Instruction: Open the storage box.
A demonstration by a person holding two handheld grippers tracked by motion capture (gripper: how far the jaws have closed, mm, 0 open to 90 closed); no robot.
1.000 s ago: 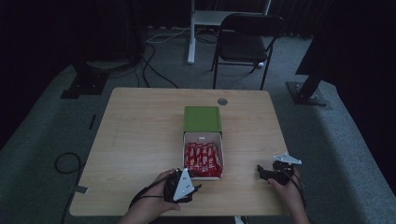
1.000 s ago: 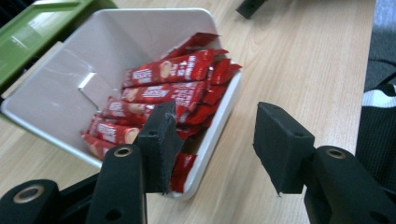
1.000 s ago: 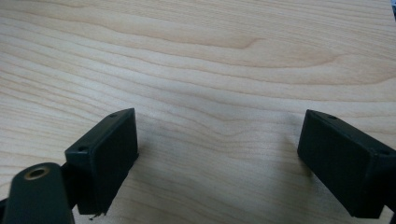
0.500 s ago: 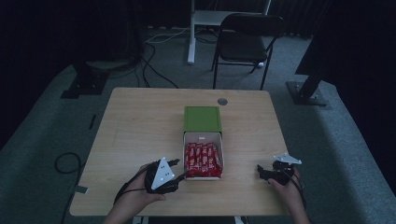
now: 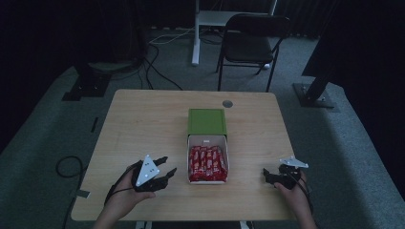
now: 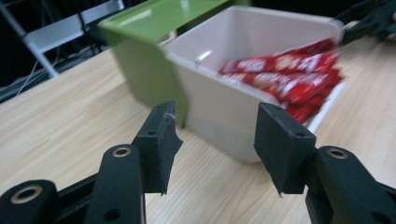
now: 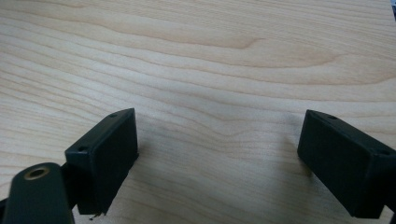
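My left tool (image 5: 165,172) sits low on the counter (image 5: 143,119) with its jaws apart and nothing between them, pointing at the near left corner of the white box (image 6: 224,102). My right tool (image 5: 270,176) rests near the counter's right edge, jaws spread wide over bare wood. Between the two stands that box, packed with red wrapped bars (image 5: 207,163). Its green lid (image 5: 206,121) is hinged open on the far side.
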